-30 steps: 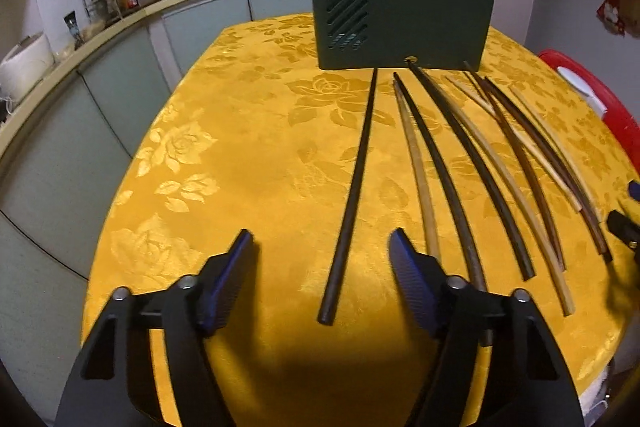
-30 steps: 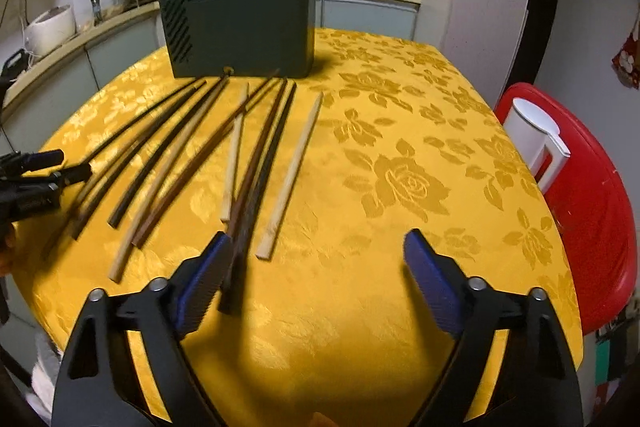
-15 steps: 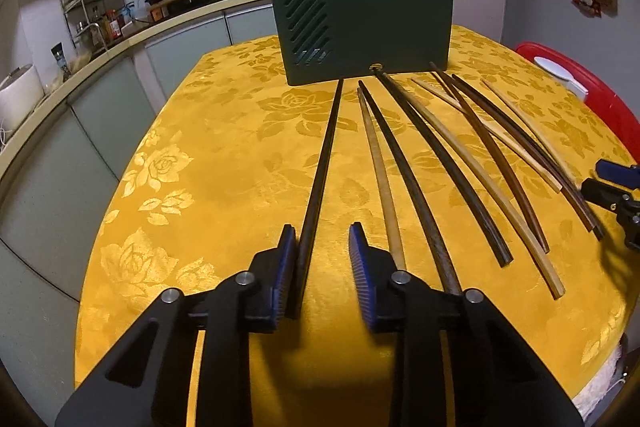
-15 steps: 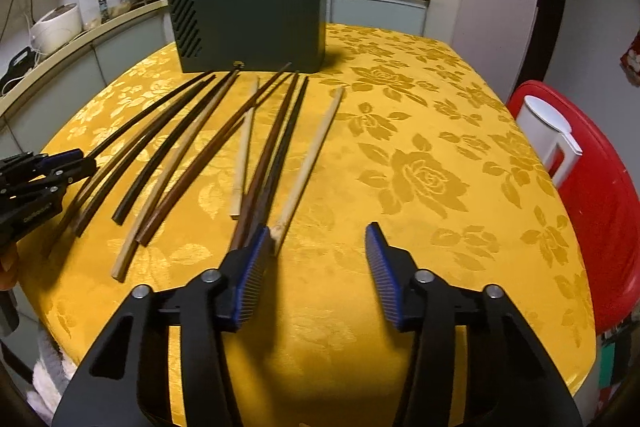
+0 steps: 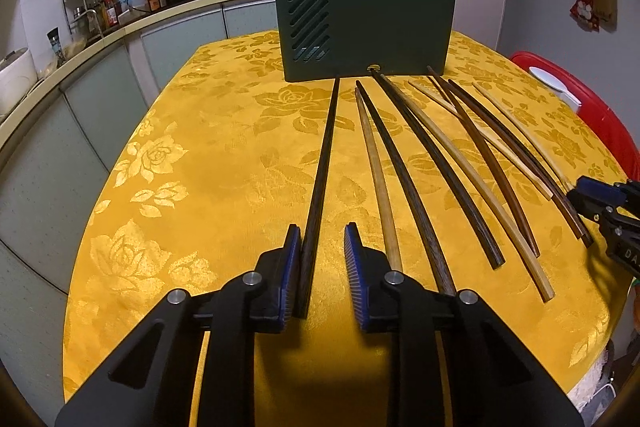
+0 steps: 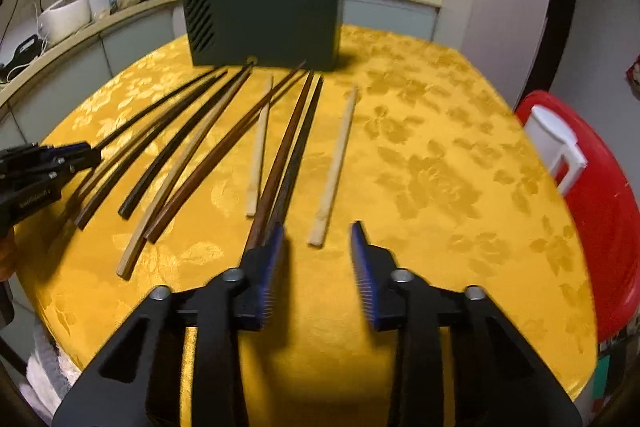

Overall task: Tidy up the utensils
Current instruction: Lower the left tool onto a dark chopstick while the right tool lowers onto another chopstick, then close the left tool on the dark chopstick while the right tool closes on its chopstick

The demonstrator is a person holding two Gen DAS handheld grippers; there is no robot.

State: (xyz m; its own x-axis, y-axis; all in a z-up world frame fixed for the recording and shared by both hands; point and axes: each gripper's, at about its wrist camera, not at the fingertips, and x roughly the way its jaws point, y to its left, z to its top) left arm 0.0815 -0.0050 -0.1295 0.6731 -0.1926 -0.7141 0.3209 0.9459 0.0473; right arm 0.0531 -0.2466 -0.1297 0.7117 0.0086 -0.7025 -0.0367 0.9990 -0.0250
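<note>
Yellow-clothed table point(image 5: 224, 163) carries chopsticks point(image 5: 420, 163) and holder point(image 5: 372, 35).

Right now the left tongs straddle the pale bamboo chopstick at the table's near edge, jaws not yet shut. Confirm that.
Wrong chopstick. The left wrist view shows the left tongs straddling the black chopstick, the leftmost one; the pale chopstick lies just outside the right finger. The jaws are indeed not yet shut.
</note>
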